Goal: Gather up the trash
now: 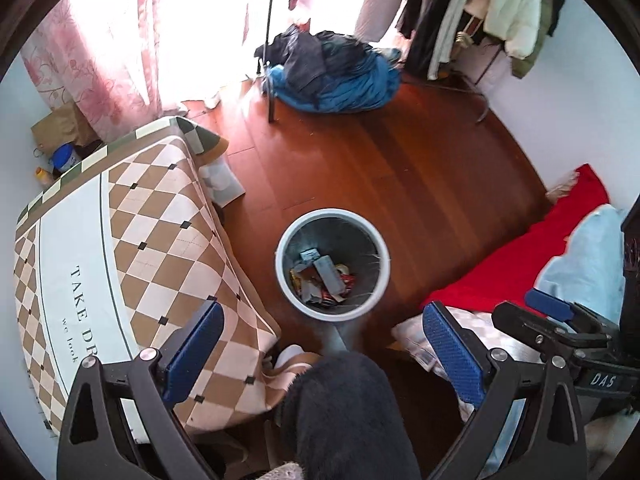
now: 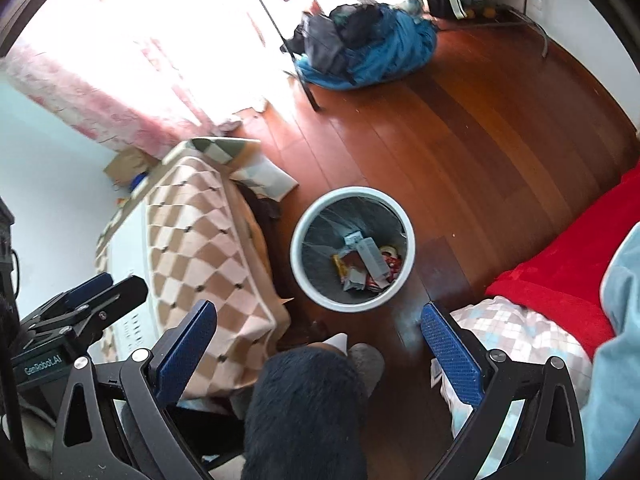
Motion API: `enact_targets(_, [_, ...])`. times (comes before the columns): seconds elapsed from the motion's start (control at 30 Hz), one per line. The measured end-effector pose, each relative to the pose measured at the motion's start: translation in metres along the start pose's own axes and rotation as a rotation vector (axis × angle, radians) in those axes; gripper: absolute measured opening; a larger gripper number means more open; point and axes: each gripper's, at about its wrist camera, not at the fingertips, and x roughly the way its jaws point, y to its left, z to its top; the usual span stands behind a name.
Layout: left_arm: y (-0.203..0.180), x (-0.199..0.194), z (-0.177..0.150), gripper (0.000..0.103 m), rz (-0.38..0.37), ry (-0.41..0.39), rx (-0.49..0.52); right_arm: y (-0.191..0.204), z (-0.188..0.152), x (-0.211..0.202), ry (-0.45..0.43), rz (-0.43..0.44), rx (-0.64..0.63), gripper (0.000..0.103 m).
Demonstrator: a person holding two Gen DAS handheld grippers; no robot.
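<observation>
A round white trash bin with a dark liner stands on the wooden floor; it also shows in the right wrist view. Several wrappers and a grey box lie inside it, seen too in the right wrist view. My left gripper is open and empty, held above and in front of the bin. My right gripper is open and empty, also above the bin. The right gripper shows at the right edge of the left wrist view; the left gripper shows at the left edge of the right wrist view.
A low table under a checked brown cloth stands left of the bin. A red blanket and checked bedding lie to the right. A pile of blue and dark clothes lies by a clothes rack at the back. A dark fuzzy leg is below.
</observation>
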Motion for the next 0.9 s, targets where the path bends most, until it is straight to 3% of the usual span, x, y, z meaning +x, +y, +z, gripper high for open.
enact_targets(0.23, [0.000,-0.045,-0.012,0.102,-0.053,-0.035,0.002,0.023,-0.010,-0.058,-0.026,0.068,-0.048,0.103])
enact_targets(0.4, [0.005,-0.066,-0.018,0.102,-0.075,-0.054,-0.002,0.034,-0.016,-0.077,-0.029,0.092,-0.071,0.103])
enact_targets(0.9, [0.020,-0.086,-0.024,0.102,-0.112,-0.054,-0.027,0.056,-0.022,-0.087,0.014,0.115,-0.131,0.103])
